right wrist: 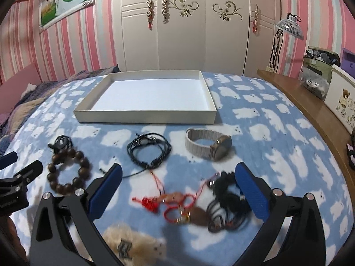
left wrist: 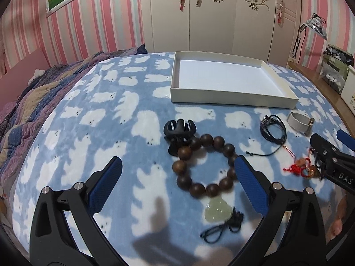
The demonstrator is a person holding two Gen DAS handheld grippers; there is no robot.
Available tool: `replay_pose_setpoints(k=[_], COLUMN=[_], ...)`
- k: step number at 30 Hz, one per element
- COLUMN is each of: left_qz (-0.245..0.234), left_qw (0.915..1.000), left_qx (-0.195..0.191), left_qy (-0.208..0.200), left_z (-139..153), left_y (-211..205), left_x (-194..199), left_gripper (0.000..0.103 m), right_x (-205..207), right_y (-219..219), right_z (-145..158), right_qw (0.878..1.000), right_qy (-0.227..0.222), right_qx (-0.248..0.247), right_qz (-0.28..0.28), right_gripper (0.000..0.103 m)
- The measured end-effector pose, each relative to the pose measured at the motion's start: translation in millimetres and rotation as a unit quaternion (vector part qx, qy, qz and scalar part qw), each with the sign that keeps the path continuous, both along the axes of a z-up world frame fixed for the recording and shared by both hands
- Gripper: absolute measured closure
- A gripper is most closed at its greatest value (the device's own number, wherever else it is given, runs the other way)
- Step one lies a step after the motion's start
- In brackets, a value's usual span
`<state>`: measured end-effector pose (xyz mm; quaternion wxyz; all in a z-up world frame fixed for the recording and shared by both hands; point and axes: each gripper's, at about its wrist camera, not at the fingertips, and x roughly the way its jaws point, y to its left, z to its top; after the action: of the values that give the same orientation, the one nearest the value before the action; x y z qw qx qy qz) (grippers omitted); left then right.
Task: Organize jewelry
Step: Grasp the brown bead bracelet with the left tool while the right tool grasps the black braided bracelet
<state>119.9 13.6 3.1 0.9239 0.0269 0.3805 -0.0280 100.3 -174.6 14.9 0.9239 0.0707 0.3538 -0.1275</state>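
Wooden bead bracelet: flat on bed, just ahead of left tool, spread wide, nothing held; nearer this hand. Red cord charm: between right tool fingers, likewise spread. White tray: beyond, unfilled

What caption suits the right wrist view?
Open right tongs above red cord charm; watch, empty white tray beyond.

Both mounted low over the blanket, facing the white tray and wardrobe behind it. Left view closer, left of tray; right view centred on it. Shared: tray, bead bracelet, watch.
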Motion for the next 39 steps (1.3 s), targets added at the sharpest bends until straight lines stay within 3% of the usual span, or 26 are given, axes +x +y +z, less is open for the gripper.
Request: replay_pose_setpoints(k=[9, 12, 23, 27, 32, 35, 39], left_qz=[0.005, 0.001, -0.009, -0.007, -0.010, -0.012, -0.014], left_qw=[0.9999, 0.9999, 0.9989, 0.9983, 0.9972, 0.9961, 0.9957], left_qx=[0.001, 0.007, 0.005, 0.000, 0.003, 0.000, -0.003], left_qy=[0.012, 0.009, 0.046, 0.057, 0.074, 0.088, 0.092], left_z=[-13.9, -17.8, -35.5, -40.5, -47.8, -53.1, -56.1], left_y=[4.9, 3.0, 0.6, 3.2, 2.6, 1.9, 1.4], left_x=[28.2, 31.4, 45.4, 47.9, 52.9, 56.1, 58.8], left_gripper=[0.004, 0.010, 0.014, 0.022, 0.031, 0.036, 0.040], right_x=[25.4, 32.6, 61.4, 67.6, 75.2, 76.2, 76.9], right_y=[-4.7, -6.3, -3.9, -1.4, -2.0, -2.0, 2.4], right_z=[-11.1, -15.4, -30.7, -39.0, -51.8, -53.5, -53.9], right_qw=[1.000, 1.000, 0.998, 0.997, 0.994, 0.994, 0.993], right_qy=[0.016, 0.021, 0.065, 0.078, 0.105, 0.105, 0.103], right_qx=[-0.005, -0.005, 0.003, 0.006, 0.023, 0.030, 0.029], right_qz=[-0.005, -0.007, 0.008, 0.016, 0.024, 0.028, 0.040], right_gripper=[0.002, 0.003, 0.027, 0.033, 0.051, 0.055, 0.070])
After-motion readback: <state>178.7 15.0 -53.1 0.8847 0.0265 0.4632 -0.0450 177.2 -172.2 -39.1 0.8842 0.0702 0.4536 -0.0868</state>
